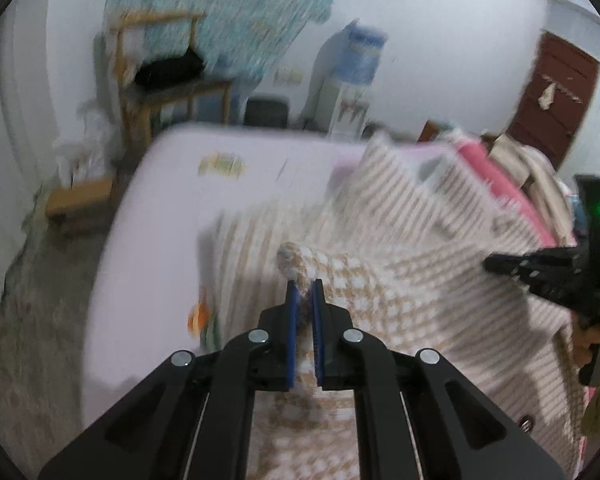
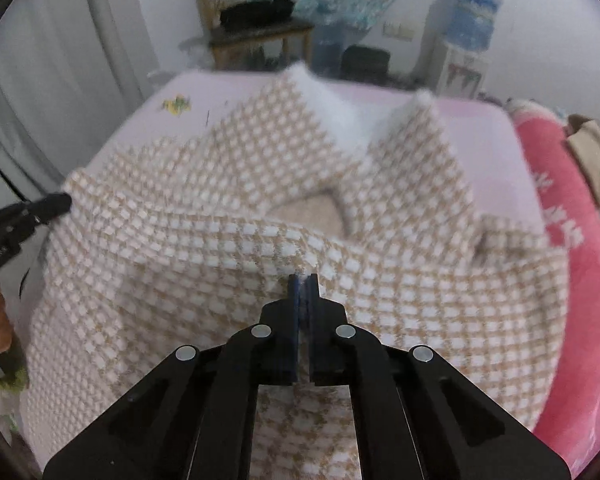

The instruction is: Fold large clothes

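Note:
A large beige-and-white checked garment (image 2: 204, 240) lies rumpled across a bed with a pale lilac sheet (image 1: 172, 208); its white-lined collar points stand up at the far side. In the left wrist view my left gripper (image 1: 305, 286) is shut, with a fold of the checked garment (image 1: 380, 280) pinched between its blue pads. My right gripper (image 2: 304, 280) is shut too, and a ridge of the cloth bunches up at its tips. Each gripper shows in the other's view: the right gripper (image 1: 490, 264) at the garment's right side, the left gripper (image 2: 66, 202) at its left edge.
A pink quilt (image 2: 568, 248) with clothes piled on it lies along the bed's right side. Beyond the bed stand a wooden shelf (image 1: 172, 96), a water dispenser (image 1: 356, 80) and a brown door (image 1: 552, 92). A low wooden stool (image 1: 80, 200) sits on the floor at left.

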{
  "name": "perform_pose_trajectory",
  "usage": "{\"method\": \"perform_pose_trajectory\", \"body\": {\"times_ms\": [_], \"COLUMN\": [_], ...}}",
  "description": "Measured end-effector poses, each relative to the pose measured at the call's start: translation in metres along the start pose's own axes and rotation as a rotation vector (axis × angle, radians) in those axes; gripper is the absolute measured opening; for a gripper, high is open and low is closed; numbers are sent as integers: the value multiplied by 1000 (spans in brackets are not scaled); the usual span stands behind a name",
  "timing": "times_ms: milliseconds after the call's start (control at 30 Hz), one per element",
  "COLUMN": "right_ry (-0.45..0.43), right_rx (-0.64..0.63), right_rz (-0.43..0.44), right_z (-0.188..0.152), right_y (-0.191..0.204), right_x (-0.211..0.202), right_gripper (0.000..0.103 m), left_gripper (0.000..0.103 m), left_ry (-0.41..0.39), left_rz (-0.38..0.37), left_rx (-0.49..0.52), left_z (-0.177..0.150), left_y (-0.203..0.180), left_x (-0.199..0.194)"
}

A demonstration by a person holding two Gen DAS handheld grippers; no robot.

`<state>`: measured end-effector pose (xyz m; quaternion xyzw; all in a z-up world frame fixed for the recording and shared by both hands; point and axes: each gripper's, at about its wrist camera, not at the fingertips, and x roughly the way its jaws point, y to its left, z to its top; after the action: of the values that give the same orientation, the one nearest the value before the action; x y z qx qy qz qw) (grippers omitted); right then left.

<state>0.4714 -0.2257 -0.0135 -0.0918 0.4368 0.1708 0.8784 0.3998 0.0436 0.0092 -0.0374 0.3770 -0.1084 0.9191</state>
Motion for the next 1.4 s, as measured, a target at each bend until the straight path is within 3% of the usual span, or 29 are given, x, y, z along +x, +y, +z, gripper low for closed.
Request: {"method": "perform_pose_trajectory", "body": {"times_ms": [100,167,233,300,333,433,500,633,767,800,900,967,1033,1133,1200,1267,1400], "right_ry": [-53,-64,-37,-4,13,16,-15,-70,-74,-71,-60,-57,-39,-42,-48,-45,-62], "right_rx": [17,38,52,48,47,86,108,129,185,205,235,229,213,281,315,311,273], "right_rz": [-15,-8,15,20,19,47,18,-31,-97,-90,-64,-39,-74,-32,-19,-62,-77], "right_z": [5,8,5,0,-1,-7,-9,-25,-42,-47,-54,-59,-65,-76,-75,-70,-56], "right_y": [-4,-5,-5,-6,-9,-19,-30,-64,-111,-122,-134,-132,-132,-144,-152,-151,-132], "right_x": [-15,-14,-3,13,16,13,-5,-45,-57,-58,-57,-49,-39,-30,-36,-42,-53], "right_gripper": [1,1,2,5,7,26,43,48,46,36,20,18,14,14,8,3,15], "left_gripper": [6,6,6,7,7,8,8,9,9,9,9,11,16,18,19,19,19], "left_ry": [-39,13,125,172,158,164,169,165,98,72,51,83,118,218,188,191,188], "left_rz": [13,18,35,35,33,47,47,67,161,162,93,42,0,8,-26,-39,-44], "left_rx": [39,19,-14,-40,-44,-28,-14,3,27,26,33,42,28,-13,-39,-53,-58], "left_z": [13,11,-4,-18,-24,-23,-21,-17,-13,-12,-6,-5,-11,-28,-32,-33,-33], "left_y": [-7,-1,11,19,22,19,19,20,26,25,16,0,-9,-4,3,6,8], "left_x": [-10,2,27,40,41,37,33,23,3,-3,-8,1,14,42,39,37,36]}}
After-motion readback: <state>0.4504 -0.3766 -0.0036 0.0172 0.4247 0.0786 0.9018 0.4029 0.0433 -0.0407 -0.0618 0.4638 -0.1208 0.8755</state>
